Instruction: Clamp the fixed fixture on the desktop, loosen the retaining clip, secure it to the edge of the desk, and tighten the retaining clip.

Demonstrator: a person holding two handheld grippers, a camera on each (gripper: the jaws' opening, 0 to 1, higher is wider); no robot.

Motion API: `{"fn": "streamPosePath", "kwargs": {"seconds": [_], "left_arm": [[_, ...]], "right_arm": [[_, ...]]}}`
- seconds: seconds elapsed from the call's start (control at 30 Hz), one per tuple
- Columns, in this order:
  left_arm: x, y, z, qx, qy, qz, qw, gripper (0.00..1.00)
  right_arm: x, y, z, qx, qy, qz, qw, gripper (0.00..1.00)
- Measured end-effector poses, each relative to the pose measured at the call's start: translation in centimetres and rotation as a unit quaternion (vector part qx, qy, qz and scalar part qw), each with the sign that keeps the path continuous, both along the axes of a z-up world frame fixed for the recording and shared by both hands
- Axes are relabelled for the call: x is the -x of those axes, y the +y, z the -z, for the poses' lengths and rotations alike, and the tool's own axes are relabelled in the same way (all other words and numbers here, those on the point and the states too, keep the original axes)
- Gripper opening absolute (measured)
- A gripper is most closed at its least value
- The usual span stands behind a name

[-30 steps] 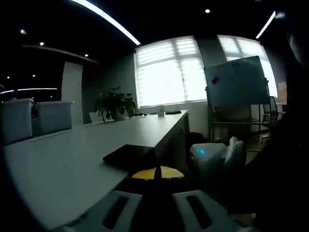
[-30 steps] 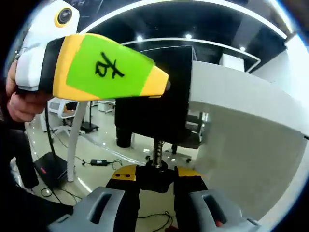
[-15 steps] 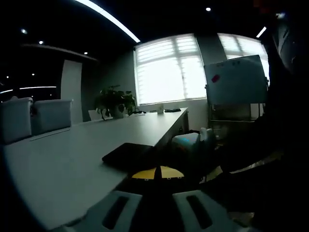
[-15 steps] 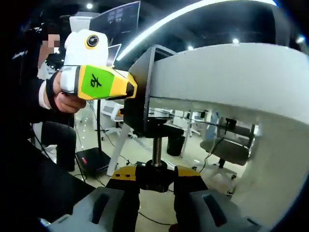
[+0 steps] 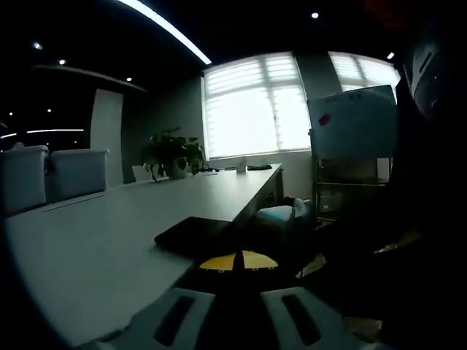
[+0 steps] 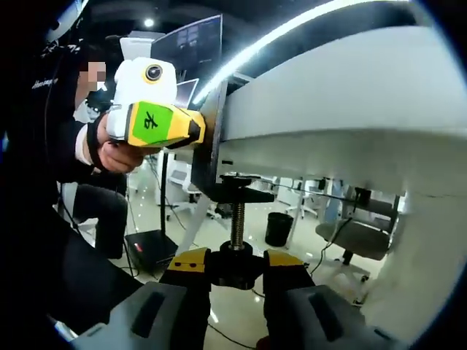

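The black clamp fixture [image 5: 195, 235] lies with its top plate on the white desk [image 5: 109, 240], near the edge. My left gripper [image 5: 237, 261] is shut on it, yellow tips together. Seen from below in the right gripper view, the fixture [image 6: 213, 146] wraps the desk [image 6: 350, 109] edge. Its threaded screw [image 6: 237, 226] hangs down to a black knob [image 6: 235, 268]. My right gripper [image 6: 235, 271] is shut on that knob. The left gripper [image 6: 198, 130], yellow and green, meets the fixture's upright plate. The right gripper [image 5: 279, 216] shows pale beside the desk edge.
White chairs [image 5: 73, 175], a plant [image 5: 174, 154] and bright windows lie along the desk's far side; a whiteboard [image 5: 355, 122] stands at the right. Under the desk are a black box [image 6: 149, 248], a bin [image 6: 277, 228] and a chair [image 6: 350, 237]. A person [image 6: 44, 146] stands left.
The right gripper view has swung and dropped below the desk, still on the knob. In the left gripper view the right gripper has moved left, closer to the desk edge.
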State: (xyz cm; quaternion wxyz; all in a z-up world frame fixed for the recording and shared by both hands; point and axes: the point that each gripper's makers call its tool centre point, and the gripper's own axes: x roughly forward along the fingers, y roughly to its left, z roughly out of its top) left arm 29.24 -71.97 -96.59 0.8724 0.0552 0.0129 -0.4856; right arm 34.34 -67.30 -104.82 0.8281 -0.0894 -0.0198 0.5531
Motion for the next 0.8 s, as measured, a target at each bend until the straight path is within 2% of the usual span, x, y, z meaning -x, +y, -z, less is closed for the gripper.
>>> {"fn": "streamPosePath", "kwargs": {"seconds": [0.07,0.13,0.23,0.3,0.37,0.47,0.5,0.53,0.63,0.7,0.73,0.8], "left_arm": [[0.0,0.0,0.0,0.000,0.001,0.000,1.0000,0.01],[0.0,0.0,0.0,-0.001,0.002,0.000,1.0000,0.01],[0.0,0.0,0.0,0.000,0.001,0.000,1.0000,0.01],[0.0,0.0,0.0,0.003,0.001,0.001,1.0000,0.01],[0.0,0.1,0.0,0.005,-0.002,0.001,1.0000,0.01],[0.0,0.1,-0.1,0.008,-0.002,0.000,1.0000,0.01],[0.0,0.2,-0.2,0.018,0.003,-0.002,0.9998,0.01],[0.0,0.3,-0.2,0.019,0.003,-0.002,0.9998,0.01],[0.1,0.2,-0.2,0.015,-0.004,-0.001,0.9999,0.01],[0.2,0.2,-0.2,0.000,-0.009,0.000,1.0000,0.01],[0.2,0.2,-0.2,-0.001,-0.010,0.001,1.0000,0.01],[0.2,0.4,-0.4,0.016,0.000,0.001,0.9999,0.01]], "right_arm": [[0.0,-0.2,0.3,0.004,0.014,0.028,0.9995,0.26],[-0.3,-0.9,0.5,0.023,0.000,0.072,0.9972,0.30],[0.1,-1.3,0.3,0.005,0.018,0.109,0.9939,0.29],[0.6,-1.7,-0.1,-0.006,0.014,0.140,0.9901,0.29],[0.8,-2.5,0.1,0.014,0.006,0.184,0.9828,0.31],[1.0,-3.7,0.0,0.029,-0.014,0.264,0.9640,0.38],[0.8,-4.3,-0.1,0.024,-0.019,0.298,0.9541,0.42],[0.8,-4.6,-0.3,0.010,-0.017,0.339,0.9407,0.45],[0.8,-3.9,-0.2,0.029,-0.045,0.396,0.9169,0.50],[0.7,-3.3,-0.1,0.016,-0.032,0.416,0.9089,0.50],[0.6,-3.2,-0.1,0.016,-0.032,0.432,0.9011,0.50],[0.1,-2.5,0.0,0.008,-0.023,0.445,0.8953,0.50]]}}
